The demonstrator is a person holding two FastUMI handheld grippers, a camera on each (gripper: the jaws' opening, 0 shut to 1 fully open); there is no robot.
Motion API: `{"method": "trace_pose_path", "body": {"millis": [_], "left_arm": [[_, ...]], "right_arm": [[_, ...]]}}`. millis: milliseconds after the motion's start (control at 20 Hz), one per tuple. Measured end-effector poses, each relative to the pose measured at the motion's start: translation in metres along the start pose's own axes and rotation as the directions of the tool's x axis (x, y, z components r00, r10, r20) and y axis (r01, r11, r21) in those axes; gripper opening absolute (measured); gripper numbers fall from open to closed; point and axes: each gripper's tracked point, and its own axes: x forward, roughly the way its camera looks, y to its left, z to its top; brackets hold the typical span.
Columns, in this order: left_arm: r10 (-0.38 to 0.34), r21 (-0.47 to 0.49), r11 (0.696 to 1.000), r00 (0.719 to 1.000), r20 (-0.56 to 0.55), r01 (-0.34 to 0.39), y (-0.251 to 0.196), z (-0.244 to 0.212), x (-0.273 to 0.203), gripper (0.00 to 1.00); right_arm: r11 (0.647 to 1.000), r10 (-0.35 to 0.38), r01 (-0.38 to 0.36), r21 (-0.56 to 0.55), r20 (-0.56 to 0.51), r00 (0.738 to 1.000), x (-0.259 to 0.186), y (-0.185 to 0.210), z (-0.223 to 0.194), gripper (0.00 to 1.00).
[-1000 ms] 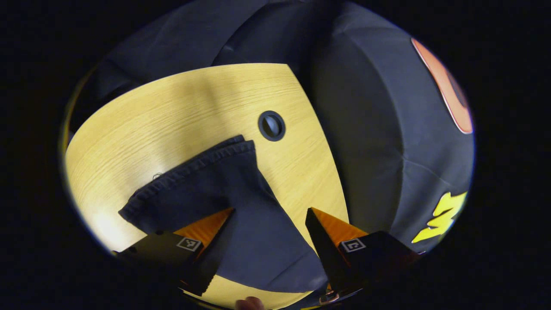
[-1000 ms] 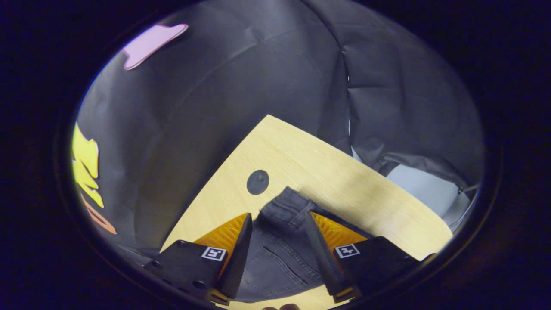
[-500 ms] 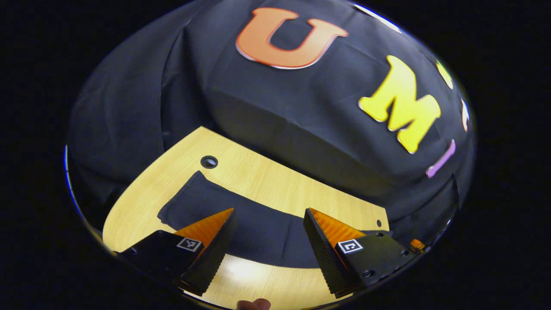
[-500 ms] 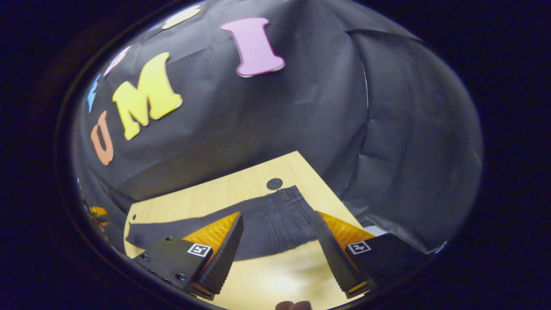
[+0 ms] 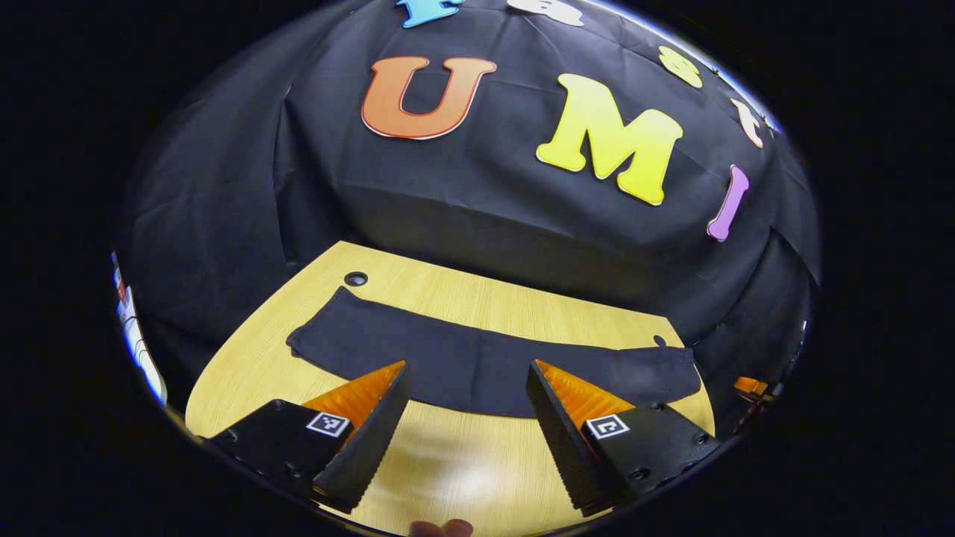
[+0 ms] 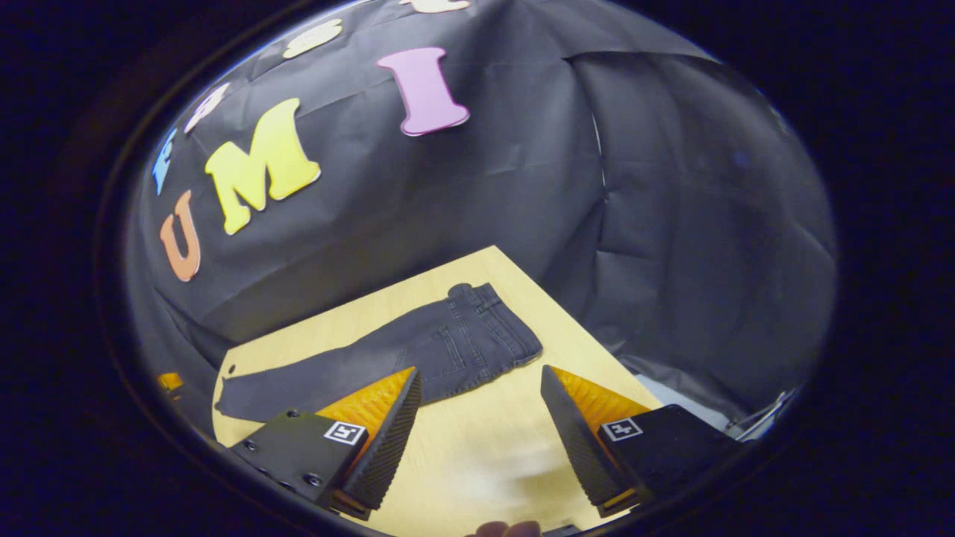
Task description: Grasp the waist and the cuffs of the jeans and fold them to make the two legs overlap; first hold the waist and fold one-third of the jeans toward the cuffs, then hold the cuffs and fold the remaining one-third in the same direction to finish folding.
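- The left gripper (image 5: 466, 418) hangs above the near part of the table (image 5: 462, 477), fingers wide apart with nothing between them.
- The jeans (image 5: 477, 362) lie flat along the table's far half, stretched from side to side, legs overlapping.
- A round hole (image 5: 356, 279) sits in the table just beyond the jeans' left end.
- The right gripper (image 6: 481, 421) is equally wide and empty; the waist (image 6: 496, 321) lies near the far right corner.
- Black cloth (image 6: 671, 224) walls the booth.
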Motion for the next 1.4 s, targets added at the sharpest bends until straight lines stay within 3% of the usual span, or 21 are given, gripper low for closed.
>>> {"method": "trace_pose_path", "body": {"millis": [200, 600, 950, 1000, 1100, 1200, 1300, 1350, 1400], "left_arm": [[0.039, 0.1, 0.994, 0.998, 0.039, -0.043, -0.014, 0.007, -0.013, 0.99], [0.081, 0.1, 0.992, 0.997, -0.011, -0.079, -0.037, -0.009, -0.019, 0.99], [0.107, 0.079, 0.991, 0.993, -0.042, -0.104, -0.031, -0.015, -0.012, 0.99], [0.107, 0.074, 0.992, 0.993, -0.045, -0.104, -0.028, -0.016, -0.011, 0.99], [0.108, 0.045, 0.993, 0.993, -0.056, -0.105, -0.022, -0.019, -0.006, 0.99], [0.106, 0.0, 0.994, 0.992, -0.065, -0.106, -0.017, -0.023, -0.003, 0.99], [0.099, -0.038, 0.994, 0.992, -0.076, -0.102, -0.012, -0.027, 0.001, 0.99], [0.094, -0.047, 0.994, 0.992, -0.082, -0.098, -0.01, -0.029, 0.001, 0.99], [0.097, -0.053, 0.993, 0.992, -0.083, -0.101, -0.005, -0.03, -0.001, 0.99]], "right_arm": [[1.0, -0.011, 0.011, 0.001, -0.01, 1.0, 0.051, -0.018, -0.005, 0.98], [1.0, -0.027, 0.027, 0.0, -0.046, 0.999, 0.163, -0.038, -0.011, 0.98], [1.0, -0.015, 0.016, 0.01, -0.075, 0.997, 0.192, -0.04, -0.024, 0.99], [1.0, -0.014, 0.014, -0.006, -0.078, 0.997, 0.19, -0.041, -0.027, 0.92], [1.0, 0.008, -0.005, 0.029, -0.107, 0.994, 0.192, -0.032, -0.031, 0.92], [0.997, 0.002, 0.009, 0.075, -0.142, 0.99, 0.194, -0.03, -0.032, 0.66], [0.995, -0.009, 0.023, 0.101, -0.141, 0.99, 0.19, -0.027, -0.027, 0.47], [0.996, -0.023, 0.035, 0.084, -0.15, 0.988, 0.189, -0.024, -0.027, 0.27], [0.997, -0.03, 0.04, 0.059, -0.162, 0.986, 0.186, -0.023, -0.027, 0.14]]}}
